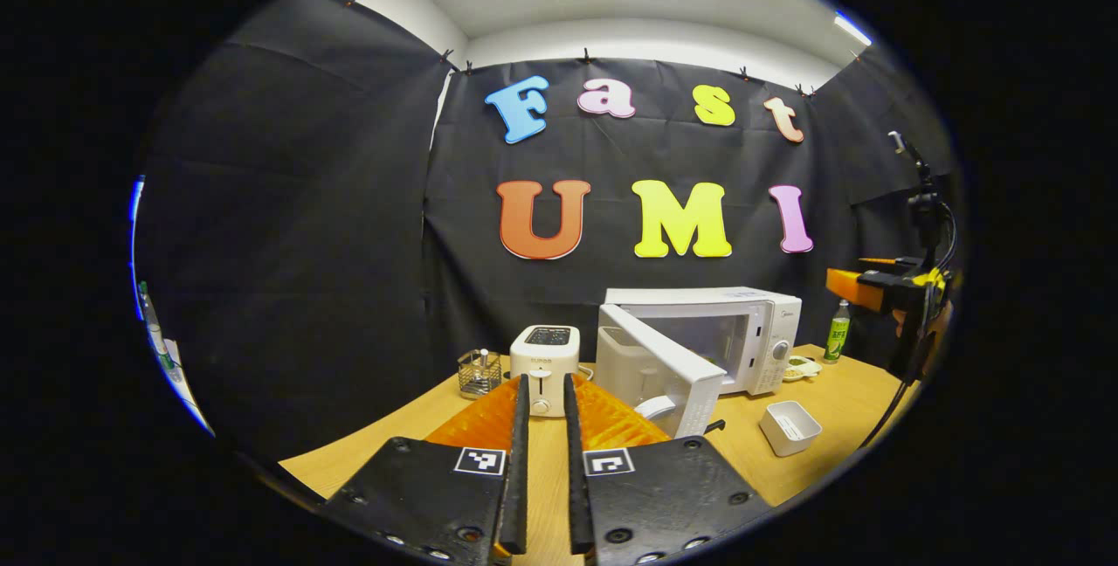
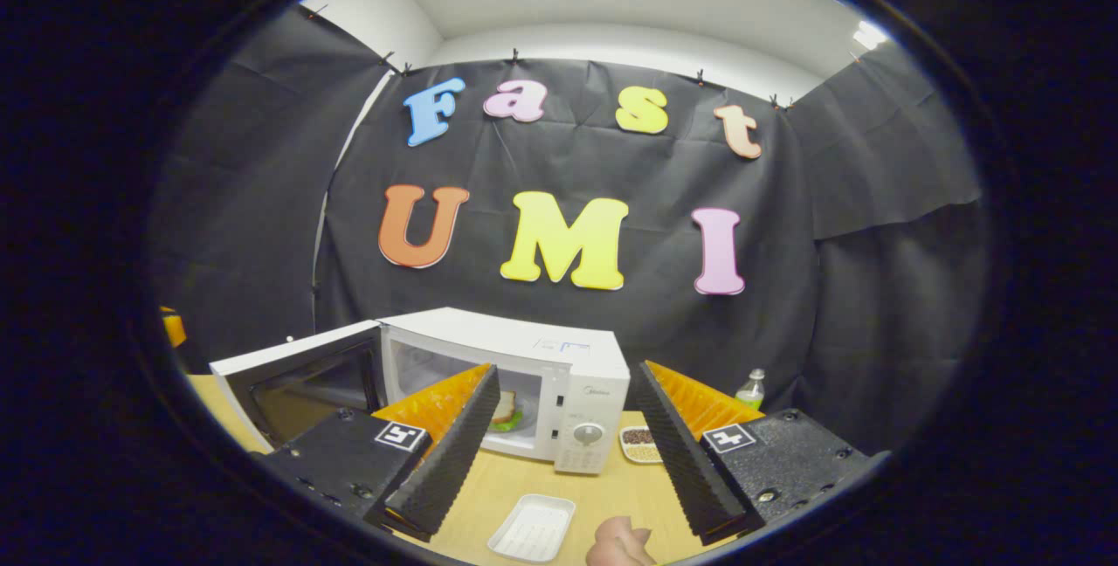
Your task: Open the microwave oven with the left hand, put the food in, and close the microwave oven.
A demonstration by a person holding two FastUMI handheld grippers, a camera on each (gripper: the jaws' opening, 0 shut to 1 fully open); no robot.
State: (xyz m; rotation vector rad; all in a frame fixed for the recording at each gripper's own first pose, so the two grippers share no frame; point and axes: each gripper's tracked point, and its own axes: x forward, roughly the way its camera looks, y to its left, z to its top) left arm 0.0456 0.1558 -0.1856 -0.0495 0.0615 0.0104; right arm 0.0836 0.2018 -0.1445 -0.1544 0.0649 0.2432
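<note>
- The microwave [image 2: 524, 374] stands on the desk [image 2: 524, 487] with its door [image 2: 297, 383] swung open to the left.
- The food [image 2: 505, 413], a sandwich on a plate, already sits inside the cavity, so the step in hand is likely closing the door.
- The left tool [image 1: 543, 426] has its fingers nearly together with only a thin gap, gripping nothing; it points at the toaster [image 1: 544, 356], just left of the door's free edge [image 1: 664, 374].
- The right tool [image 2: 568, 435] is spread wide and empty, set in front of the microwave, clear of the cavity.
- To close well: bring the left tool behind the door's outer face, push near the free edge rather than the hinge, and follow the arc until it latches.
- Keep the right tool back from the opening, and avoid nudging the small white tray [image 2: 533, 527] in front.
</note>
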